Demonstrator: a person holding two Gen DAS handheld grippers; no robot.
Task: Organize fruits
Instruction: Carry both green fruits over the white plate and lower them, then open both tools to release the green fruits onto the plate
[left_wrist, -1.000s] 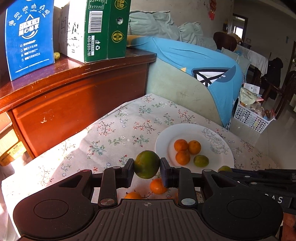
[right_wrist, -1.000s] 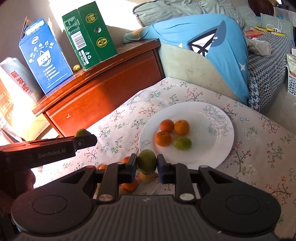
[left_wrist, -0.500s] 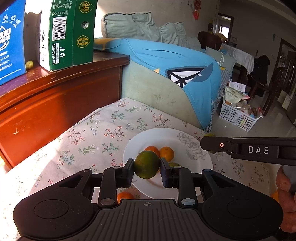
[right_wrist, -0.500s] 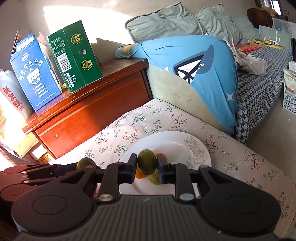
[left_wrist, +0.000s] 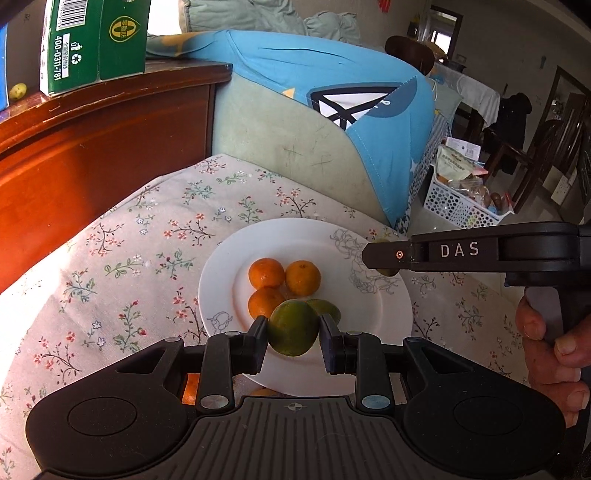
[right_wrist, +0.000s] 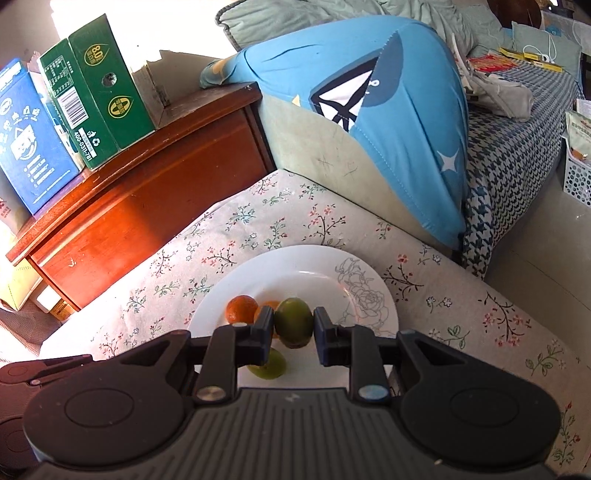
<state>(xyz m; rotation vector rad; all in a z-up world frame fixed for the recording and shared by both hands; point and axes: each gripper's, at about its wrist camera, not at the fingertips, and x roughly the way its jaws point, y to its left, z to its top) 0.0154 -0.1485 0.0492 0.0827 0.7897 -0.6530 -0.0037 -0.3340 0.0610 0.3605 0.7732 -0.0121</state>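
Left gripper (left_wrist: 293, 338) is clamping a green fruit (left_wrist: 293, 326) over the near edge of the plate (left_wrist: 376, 317), and that fruit is blocking most of another green one (left_wrist: 327, 308) sitting behind it. Three oranges (left_wrist: 283, 286) are bunching up mid-plate. Under the left gripper's body bits of orange (left_wrist: 190, 391) are peeking through gaps, too cut off to count. Further right, the right gripper (left_wrist: 384, 254) is showing side-on, so only slivers of its fruit are poking out above and below the finger, and the hand (left_wrist: 554, 354) holding it is running off the frame.

From the right wrist: right gripper (right_wrist: 294, 326) is squeezing a green fruit (right_wrist: 293, 326) over the plate (right_wrist: 369, 295). It's covering all but one orange (right_wrist: 241, 308) and a slice of a second; a green one (right_wrist: 269, 363) is half hiding under the left finger.
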